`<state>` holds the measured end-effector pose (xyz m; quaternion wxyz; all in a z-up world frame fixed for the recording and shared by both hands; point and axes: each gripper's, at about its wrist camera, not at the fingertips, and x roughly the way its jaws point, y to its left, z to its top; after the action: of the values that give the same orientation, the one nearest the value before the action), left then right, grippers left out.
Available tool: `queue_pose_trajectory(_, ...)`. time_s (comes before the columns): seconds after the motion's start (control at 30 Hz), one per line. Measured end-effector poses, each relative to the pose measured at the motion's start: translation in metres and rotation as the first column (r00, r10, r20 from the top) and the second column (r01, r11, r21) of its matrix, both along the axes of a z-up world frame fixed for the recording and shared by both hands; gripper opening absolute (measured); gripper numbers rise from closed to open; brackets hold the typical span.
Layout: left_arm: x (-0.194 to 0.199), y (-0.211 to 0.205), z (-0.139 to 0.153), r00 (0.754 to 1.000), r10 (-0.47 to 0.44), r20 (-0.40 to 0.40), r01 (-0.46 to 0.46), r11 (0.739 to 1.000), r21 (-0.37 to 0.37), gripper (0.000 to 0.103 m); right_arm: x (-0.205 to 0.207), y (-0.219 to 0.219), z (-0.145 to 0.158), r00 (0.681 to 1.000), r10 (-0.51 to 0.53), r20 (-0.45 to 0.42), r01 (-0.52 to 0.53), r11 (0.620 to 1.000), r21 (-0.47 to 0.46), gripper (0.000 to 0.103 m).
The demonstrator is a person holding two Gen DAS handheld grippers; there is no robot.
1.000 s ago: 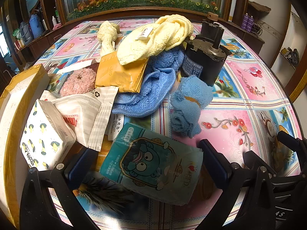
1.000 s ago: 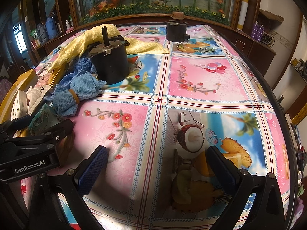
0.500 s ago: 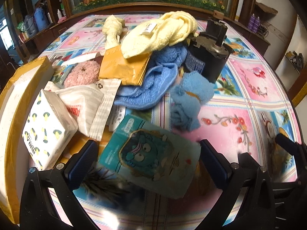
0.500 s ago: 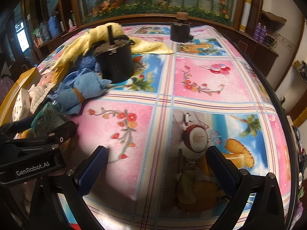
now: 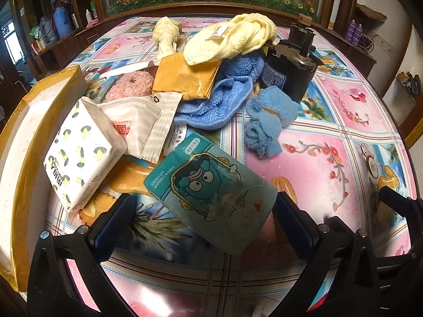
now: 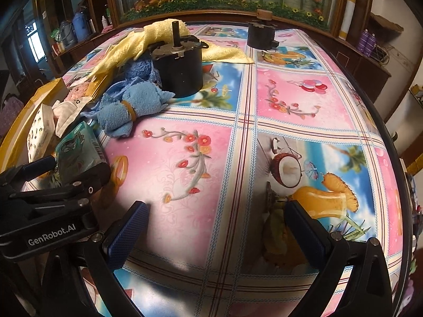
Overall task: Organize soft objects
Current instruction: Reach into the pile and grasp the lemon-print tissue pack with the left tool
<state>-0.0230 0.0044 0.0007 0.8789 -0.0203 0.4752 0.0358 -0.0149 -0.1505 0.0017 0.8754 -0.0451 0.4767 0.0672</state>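
A teal tissue pack point(image 5: 211, 185) with a cartoon face lies tilted on the tablecloth between the fingers of my left gripper point(image 5: 203, 211), which is open and not touching it on either side. Behind it are a white lemon-print tissue pack point(image 5: 82, 150), a white sealed packet point(image 5: 137, 121), a blue towel point(image 5: 219, 97), a banded blue cloth roll point(image 5: 269, 121), a yellow towel point(image 5: 232, 37) and a pink fluffy pad point(image 5: 129, 84). My right gripper point(image 6: 214, 227) stands open over bare tablecloth, to the right of the teal pack point(image 6: 76, 150).
A black motor point(image 5: 288, 71) stands against the blue towel, and a second one point(image 6: 261, 33) sits at the table's far end. An open cardboard box point(image 5: 23, 132) runs along the left edge. A yellow pouch point(image 5: 185, 76) lies on the pile.
The left gripper has moved forward over the teal pack, which now sits deeper between its fingers and more tilted. The right gripper has barely moved.
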Motion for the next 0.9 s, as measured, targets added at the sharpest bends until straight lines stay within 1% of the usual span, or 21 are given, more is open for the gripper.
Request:
queue_pose_trajectory(0.17,-0.002,0.002,0.001,1.000,-0.020,-0.010,0.020,1.000,-0.005,0.103,-0.004,0.002,0.001,1.000,-0.001,-0.002,0.001,1.000,-0.015,0.103)
queue_pose_trajectory(0.23,-0.005,0.003,0.002,1.000,-0.010,-0.010,0.010,1.000,-0.008,0.103,-0.006,0.001,0.002,1.000,-0.010,-0.007,0.009,0.999,-0.031,0.103)
queue_pose_trajectory(0.3,-0.012,0.006,0.006,1.000,-0.007,0.007,0.007,0.999,-0.037,0.103,-0.015,-0.004,0.008,0.999,-0.046,0.018,0.047,0.997,-0.053,0.101)
queue_pose_trajectory(0.33,-0.016,0.006,0.009,1.000,-0.007,0.020,0.008,0.999,-0.044,0.103,-0.022,-0.008,0.015,0.997,-0.056,0.053,0.059,0.997,-0.049,0.101)
queue_pose_trajectory(0.37,-0.022,0.007,0.015,0.999,-0.009,0.040,0.011,0.999,-0.050,0.103,-0.029,-0.012,0.022,0.994,-0.067,0.084,0.072,0.996,-0.051,0.101)
queue_pose_trajectory(0.43,-0.039,0.007,0.037,0.993,-0.020,0.112,0.025,0.999,-0.045,0.103,-0.040,-0.020,0.038,0.986,-0.088,0.141,0.098,0.993,-0.064,0.101)
queue_pose_trajectory(0.53,-0.063,0.010,0.075,0.974,-0.022,0.227,0.030,0.999,-0.034,0.103,-0.059,-0.033,0.076,0.961,-0.120,0.250,0.139,0.989,-0.058,0.101)
queue_pose_trajectory(0.57,-0.074,0.013,0.091,0.962,-0.020,0.274,0.031,0.999,-0.034,0.103,-0.067,-0.036,0.091,0.946,-0.129,0.297,0.154,0.986,-0.060,0.101)
queue_pose_trajectory(0.6,-0.086,0.017,0.110,0.943,-0.019,0.331,0.030,0.999,-0.028,0.103,-0.076,-0.038,0.108,0.927,-0.132,0.351,0.167,0.983,-0.071,0.101)
queue_pose_trajectory(0.63,-0.096,0.020,0.126,0.926,-0.018,0.378,0.027,0.999,-0.019,0.103,-0.086,-0.039,0.127,0.901,-0.129,0.415,0.181,0.979,-0.090,0.101)
queue_pose_trajectory(0.7,-0.120,0.029,0.166,0.874,-0.017,0.486,0.019,1.000,0.002,0.103,-0.101,-0.038,0.163,0.845,-0.106,0.524,0.202,0.971,-0.129,0.102)
queue_pose_trajectory(0.73,-0.130,0.035,0.183,0.849,-0.018,0.528,0.017,1.000,0.008,0.103,-0.108,-0.038,0.183,0.809,-0.094,0.581,0.216,0.965,-0.146,0.102)
queue_pose_trajectory(0.77,-0.143,0.042,0.205,0.814,-0.021,0.580,0.009,1.000,0.022,0.103,-0.113,-0.037,0.202,0.776,-0.082,0.625,0.225,0.962,-0.153,0.102)
queue_pose_trajectory(0.83,-0.159,0.058,0.239,0.765,-0.023,0.643,-0.013,0.999,0.052,0.103,-0.117,-0.036,0.241,0.721,-0.066,0.690,0.226,0.964,-0.143,0.103)
queue_pose_trajectory(0.9,-0.168,0.076,0.266,0.732,-0.014,0.681,-0.043,0.997,0.067,0.103,-0.113,-0.032,0.279,0.689,-0.066,0.721,0.205,0.973,-0.106,0.103)
